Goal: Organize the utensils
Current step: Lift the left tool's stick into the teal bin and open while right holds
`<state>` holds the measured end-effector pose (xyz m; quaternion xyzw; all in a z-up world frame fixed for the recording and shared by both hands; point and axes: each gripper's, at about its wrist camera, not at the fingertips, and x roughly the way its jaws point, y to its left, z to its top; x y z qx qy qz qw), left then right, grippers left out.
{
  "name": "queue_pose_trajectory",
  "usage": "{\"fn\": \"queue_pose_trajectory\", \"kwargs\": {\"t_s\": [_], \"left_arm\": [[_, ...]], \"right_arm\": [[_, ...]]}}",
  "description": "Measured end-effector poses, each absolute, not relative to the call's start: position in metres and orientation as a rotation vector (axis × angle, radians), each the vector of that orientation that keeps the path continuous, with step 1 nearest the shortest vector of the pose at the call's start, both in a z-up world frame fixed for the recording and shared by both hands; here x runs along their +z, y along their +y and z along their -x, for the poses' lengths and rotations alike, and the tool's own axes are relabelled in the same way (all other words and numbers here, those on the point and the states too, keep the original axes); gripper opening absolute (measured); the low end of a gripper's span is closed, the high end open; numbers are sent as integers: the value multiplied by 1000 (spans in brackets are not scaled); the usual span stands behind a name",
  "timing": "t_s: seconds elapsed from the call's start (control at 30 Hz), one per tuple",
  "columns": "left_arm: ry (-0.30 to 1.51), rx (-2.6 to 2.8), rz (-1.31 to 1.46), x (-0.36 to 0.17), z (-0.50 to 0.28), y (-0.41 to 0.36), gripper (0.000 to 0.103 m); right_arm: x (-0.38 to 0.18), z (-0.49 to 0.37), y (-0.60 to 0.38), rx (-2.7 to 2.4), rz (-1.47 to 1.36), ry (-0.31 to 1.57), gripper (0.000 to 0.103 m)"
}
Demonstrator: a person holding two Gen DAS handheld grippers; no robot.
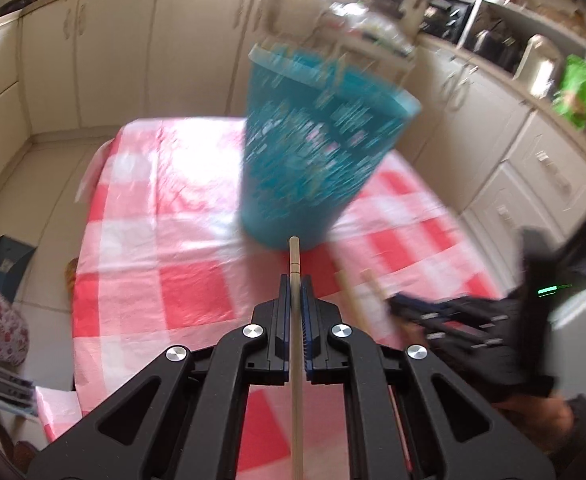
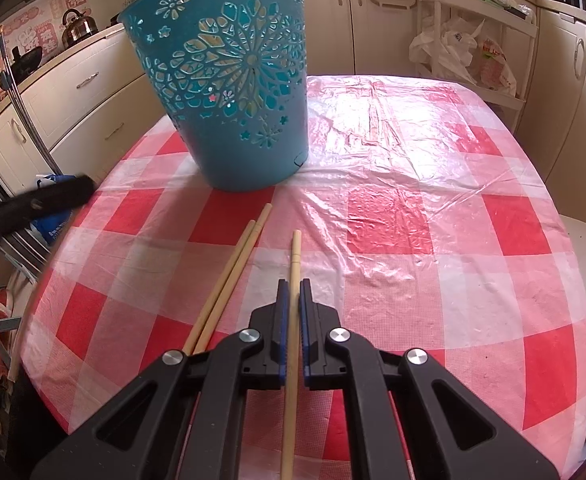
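A blue perforated plastic basket (image 2: 229, 88) stands upright on the red-and-white checked tablecloth; it is blurred in the left wrist view (image 1: 317, 140). My left gripper (image 1: 294, 284) is shut on a wooden chopstick (image 1: 294, 258) that points at the basket's base. My right gripper (image 2: 293, 288) is shut on another wooden chopstick (image 2: 295, 256) low over the cloth. Two more chopsticks (image 2: 233, 268) lie side by side on the cloth just left of the right gripper. The right gripper shows blurred at the right of the left wrist view (image 1: 453, 320).
The table (image 2: 413, 208) is wrapped in wrinkled clear plastic. Cream kitchen cabinets (image 1: 133, 48) surround it. A white rack with plastic bags (image 2: 465, 40) stands behind the table. A kettle (image 2: 77, 26) sits on the counter at left. The left gripper shows at the left edge (image 2: 33, 204).
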<state>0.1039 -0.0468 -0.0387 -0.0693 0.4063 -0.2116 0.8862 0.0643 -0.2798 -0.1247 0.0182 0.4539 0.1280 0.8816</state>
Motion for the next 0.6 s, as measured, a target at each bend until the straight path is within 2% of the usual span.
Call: {"fn": "queue_pose_trajectory", "kwargs": {"t_s": [0.33,0.6], "left_arm": [[527,-515,303,78,-131,-44,5],[280,-452,422,123,-188,-48,5]], "right_arm": [[-124,-64,-279,262,-41,945,6],[-124,-65,-281,265,-53,947,6]]}}
